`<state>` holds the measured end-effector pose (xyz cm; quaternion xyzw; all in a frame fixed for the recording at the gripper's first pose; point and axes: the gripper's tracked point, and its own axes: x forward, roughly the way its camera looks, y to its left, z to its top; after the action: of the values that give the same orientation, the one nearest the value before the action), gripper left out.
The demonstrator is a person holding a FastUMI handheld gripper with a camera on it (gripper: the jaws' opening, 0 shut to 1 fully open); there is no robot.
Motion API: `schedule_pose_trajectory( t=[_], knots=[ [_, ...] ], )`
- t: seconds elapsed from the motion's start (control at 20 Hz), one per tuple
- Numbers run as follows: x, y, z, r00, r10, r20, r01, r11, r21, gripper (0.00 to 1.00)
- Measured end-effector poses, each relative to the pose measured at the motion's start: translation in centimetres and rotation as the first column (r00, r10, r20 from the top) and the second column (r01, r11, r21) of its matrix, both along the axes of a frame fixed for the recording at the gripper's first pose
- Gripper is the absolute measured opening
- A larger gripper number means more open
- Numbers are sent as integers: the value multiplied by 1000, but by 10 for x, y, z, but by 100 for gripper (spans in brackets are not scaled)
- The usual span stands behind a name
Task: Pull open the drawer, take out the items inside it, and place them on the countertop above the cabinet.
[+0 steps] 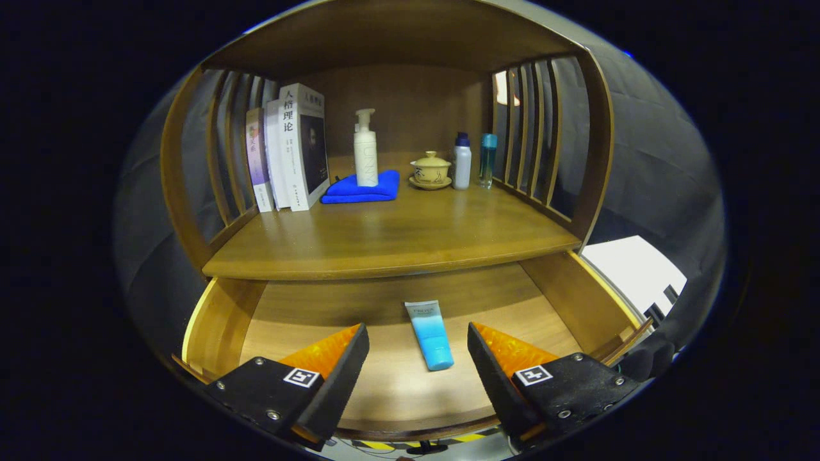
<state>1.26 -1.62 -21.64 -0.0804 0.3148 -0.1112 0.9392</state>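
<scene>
Gripper view: drawer (221, 320) stands pulled open below the countertop (384, 240). A blue tube (430, 335) lies on its floor, between and just beyond the fingers. Gripper (418, 349) is spread wide, holding nothing. Books (288, 150), cloth (362, 189) and bottles (471, 160) sit far back.

Gripper view rides above the pulled-out drawer (410, 384), close in, angled down and forward between spread fingers (333, 378) toward the countertop (391, 237) and the cabinet's back wall (410, 102), facing it squarely.
</scene>
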Motion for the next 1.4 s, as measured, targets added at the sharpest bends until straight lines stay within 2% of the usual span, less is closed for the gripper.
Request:
schedule_pose_trajectory(
  t=[0.25,0.55,0.75,0.9,1.15,1.4],
  knots=[
    [8,-21,-22,987,-31,-155,21,997,-68,95],
    [17,-34,-33,946,-70,-318,31,991,-127,96],
    [25,-37,-47,919,-59,-390,16,994,-110,95],
    [28,-32,-63,908,-24,-419,7,999,-40,95],
    [36,-46,-70,884,-59,-463,58,998,-16,88],
    [32,-52,-84,854,-53,-518,63,998,1,82]
  ],
)
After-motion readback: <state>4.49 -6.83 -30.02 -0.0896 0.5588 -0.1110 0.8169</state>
